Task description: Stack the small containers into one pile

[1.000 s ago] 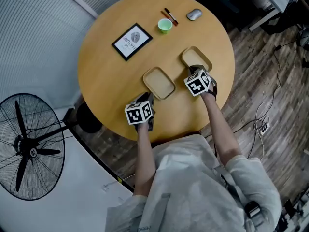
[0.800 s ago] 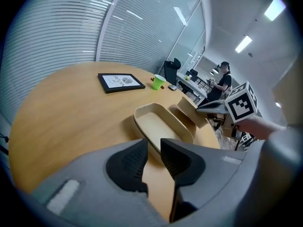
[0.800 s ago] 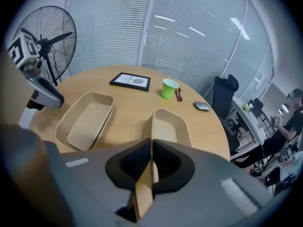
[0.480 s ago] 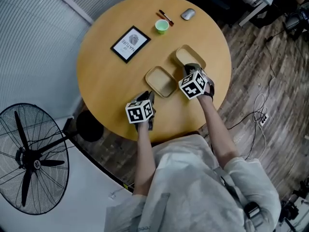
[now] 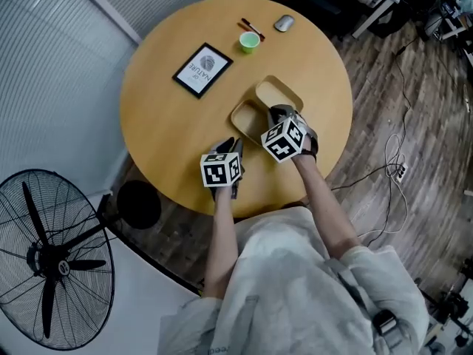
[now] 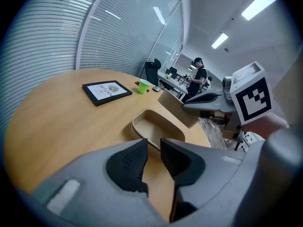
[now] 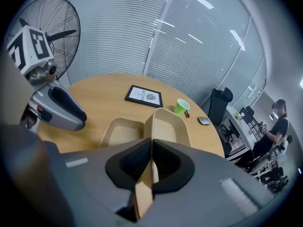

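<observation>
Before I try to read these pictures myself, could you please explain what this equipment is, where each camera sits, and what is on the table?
There is no robot here: a person holds a hand-operated two-jaw gripper in each hand. The head view looks down from a camera on the person's head; the other two views ride on each gripper, looking along its jaws. The left gripper has its jaws slightly apart with nothing between them. The right gripper is clamped on the rim of a tan container, which looks raised beside a second tan container resting on the round wooden table. Farther back lie a framed picture, a green cup, pens and a computer mouse. A fan stands on the floor.
</observation>
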The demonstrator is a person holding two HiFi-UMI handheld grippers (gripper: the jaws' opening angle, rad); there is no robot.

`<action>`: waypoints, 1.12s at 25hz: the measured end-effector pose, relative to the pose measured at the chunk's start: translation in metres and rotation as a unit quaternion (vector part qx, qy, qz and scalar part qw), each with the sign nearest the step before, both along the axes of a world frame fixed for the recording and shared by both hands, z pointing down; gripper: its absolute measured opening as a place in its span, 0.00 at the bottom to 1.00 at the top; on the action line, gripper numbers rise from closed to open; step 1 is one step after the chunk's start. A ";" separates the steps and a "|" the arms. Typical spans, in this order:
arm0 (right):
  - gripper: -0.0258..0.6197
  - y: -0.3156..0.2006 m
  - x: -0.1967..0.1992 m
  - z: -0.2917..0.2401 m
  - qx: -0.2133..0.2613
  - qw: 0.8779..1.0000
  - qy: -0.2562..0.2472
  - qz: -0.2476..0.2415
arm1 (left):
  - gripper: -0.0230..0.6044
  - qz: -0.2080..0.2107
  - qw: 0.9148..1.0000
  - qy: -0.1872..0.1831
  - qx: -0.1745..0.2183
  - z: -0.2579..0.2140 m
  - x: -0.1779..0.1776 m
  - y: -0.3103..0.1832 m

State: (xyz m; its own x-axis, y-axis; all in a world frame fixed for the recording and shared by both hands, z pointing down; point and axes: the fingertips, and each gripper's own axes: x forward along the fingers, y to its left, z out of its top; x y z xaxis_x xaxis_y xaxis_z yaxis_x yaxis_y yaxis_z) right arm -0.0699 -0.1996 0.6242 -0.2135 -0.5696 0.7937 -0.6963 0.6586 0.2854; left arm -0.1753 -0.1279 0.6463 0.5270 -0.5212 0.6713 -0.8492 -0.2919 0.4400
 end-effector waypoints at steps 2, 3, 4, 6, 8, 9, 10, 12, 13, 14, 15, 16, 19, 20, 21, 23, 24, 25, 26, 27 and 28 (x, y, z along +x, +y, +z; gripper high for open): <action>0.06 0.006 -0.012 0.001 -0.001 1.000 0.002 0.001 | 0.18 0.011 1.000 0.003 0.005 -0.002 -0.002 0.000; 0.06 0.009 -0.019 0.002 -0.002 1.000 0.003 0.001 | 0.18 0.015 1.000 0.005 0.008 -0.002 -0.003 0.001; 0.06 0.013 -0.025 0.003 -0.002 1.000 0.005 0.001 | 0.18 0.017 1.000 0.007 0.011 -0.003 -0.005 0.001; 0.06 0.020 -0.036 0.005 -0.003 1.000 0.008 0.001 | 0.16 0.020 1.000 0.010 0.018 -0.003 -0.010 0.002; 0.06 0.025 -0.044 0.008 -0.004 1.000 0.011 0.002 | 0.14 0.020 0.999 0.013 0.024 -0.004 -0.015 0.002; 0.06 0.027 -0.047 0.010 -0.005 1.000 0.013 0.003 | 0.14 0.021 0.999 0.015 0.025 -0.004 -0.016 0.002; 0.06 0.029 -0.049 0.011 -0.006 1.000 0.015 0.005 | 0.13 0.023 0.999 0.017 0.027 -0.004 -0.018 0.001; 0.06 0.032 -0.053 0.014 -0.008 1.000 0.017 0.011 | 0.11 0.025 0.999 0.020 0.029 -0.004 -0.020 0.001; 0.06 0.033 -0.055 0.014 -0.009 1.000 0.015 0.014 | 0.10 0.027 0.999 0.022 0.031 -0.004 -0.022 0.000; 0.06 0.035 -0.057 0.015 -0.010 1.000 0.013 0.018 | 0.08 0.027 0.999 0.023 0.033 -0.004 -0.024 0.000; 0.06 0.036 -0.060 0.015 -0.011 1.000 0.013 0.020 | 0.07 0.028 0.999 0.024 0.035 -0.004 -0.026 0.000; 0.06 0.038 -0.063 0.016 -0.011 1.000 0.014 0.020 | 0.04 0.029 0.999 0.025 0.037 -0.005 -0.028 0.000; 0.06 0.044 -0.067 0.021 -0.011 0.999 0.023 0.024 | 0.04 0.035 0.998 0.028 0.042 -0.007 -0.033 0.001; 0.06 0.046 -0.068 0.024 -0.012 0.999 0.027 0.026 | 0.04 0.038 0.998 0.028 0.043 -0.008 -0.035 0.002; 0.06 0.047 -0.070 0.028 -0.015 0.999 0.030 0.028 | 0.04 0.040 0.998 0.028 0.043 -0.008 -0.038 0.003; 0.07 0.051 -0.075 0.037 -0.025 0.999 0.032 0.032 | 0.04 0.041 0.998 0.028 0.045 -0.008 -0.046 0.004; 0.07 0.054 -0.079 0.043 -0.031 0.998 0.031 0.033 | 0.04 0.040 0.998 0.027 0.045 -0.008 -0.051 0.005; 0.07 0.057 -0.082 0.047 -0.036 0.998 0.031 0.036 | 0.04 0.038 0.998 0.026 0.045 -0.008 -0.057 0.006; 0.07 0.060 -0.086 0.051 -0.040 0.998 0.029 0.038 | 0.04 0.036 0.998 0.026 0.045 -0.009 -0.063 0.007; 0.07 0.062 -0.088 0.054 -0.042 0.998 0.028 0.042 | 0.04 0.034 0.998 0.025 0.045 -0.009 -0.069 0.008; 0.07 0.063 -0.091 0.055 -0.043 0.998 0.027 0.045 | 0.04 0.031 0.998 0.024 0.046 -0.010 -0.074 0.009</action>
